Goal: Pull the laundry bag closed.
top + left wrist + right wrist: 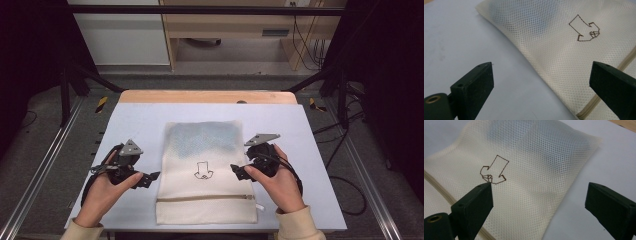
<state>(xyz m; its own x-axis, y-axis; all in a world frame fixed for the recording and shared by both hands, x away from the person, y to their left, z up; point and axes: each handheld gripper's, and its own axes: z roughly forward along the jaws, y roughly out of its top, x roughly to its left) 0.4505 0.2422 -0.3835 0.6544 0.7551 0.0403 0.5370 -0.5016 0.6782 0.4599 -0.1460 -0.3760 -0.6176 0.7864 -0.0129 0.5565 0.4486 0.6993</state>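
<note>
Grippers [152, 176] [235, 170] open, empty; beside mesh bag [205, 170]

The bag [206, 170] is cream with tiny holes and a brown drawing. The tabletop [140, 120] is pale blue.

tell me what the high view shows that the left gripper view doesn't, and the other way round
High view alone: both hands with the left gripper and right gripper flanking the mesh bag, the whole table, and a bluish item inside the bag's far half. Left gripper view alone: the weave of the mesh up close, and that gripper's two black jaws standing wide apart with nothing between them, above the bag's edge. Both: the cream bag, its dark embroidered outline and the zipper.
</note>
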